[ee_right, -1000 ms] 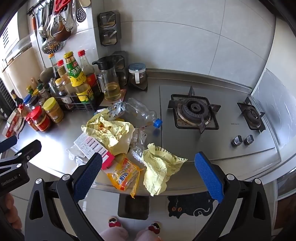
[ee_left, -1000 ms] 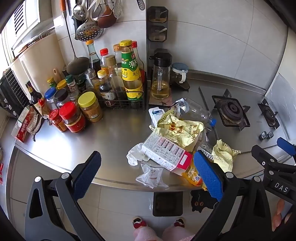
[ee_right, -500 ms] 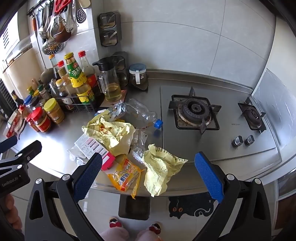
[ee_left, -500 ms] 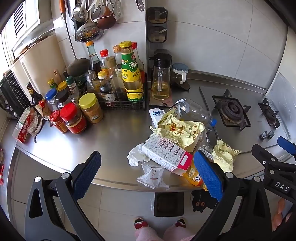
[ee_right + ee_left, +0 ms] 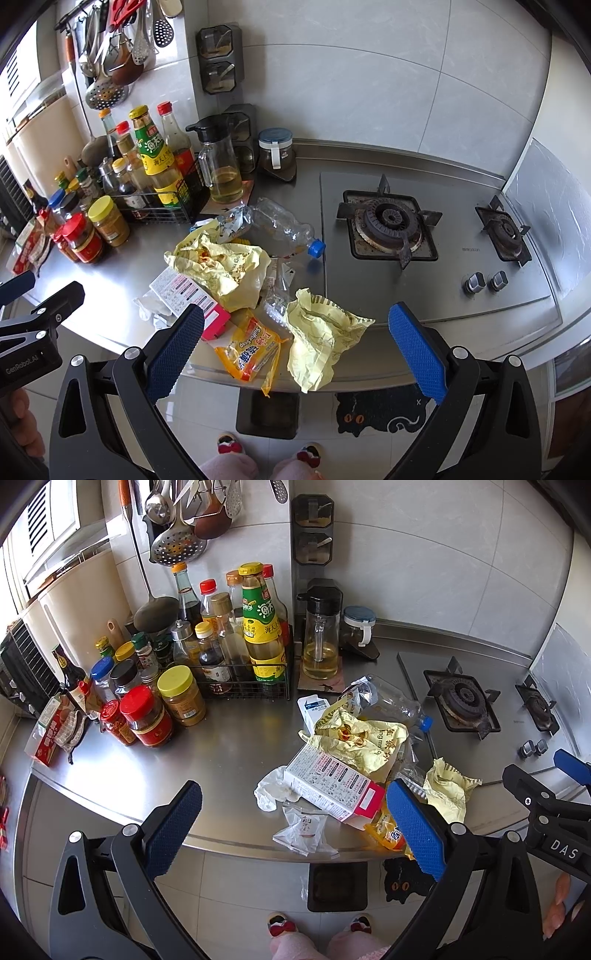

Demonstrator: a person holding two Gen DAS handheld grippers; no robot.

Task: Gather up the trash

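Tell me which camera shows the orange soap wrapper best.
The right wrist view: the orange soap wrapper lies unobstructed at the counter edge, its print readable. In the left wrist view only a strip of it shows, tucked behind a blue finger pad and the carton.

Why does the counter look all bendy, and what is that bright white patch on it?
In both wrist views the fisheye lens curves the counter edge and darkens the corners. In the right wrist view, sunlight glares white off the steel counter near the jars, while the plastic bottle stays sharp. Nothing looks blurred.
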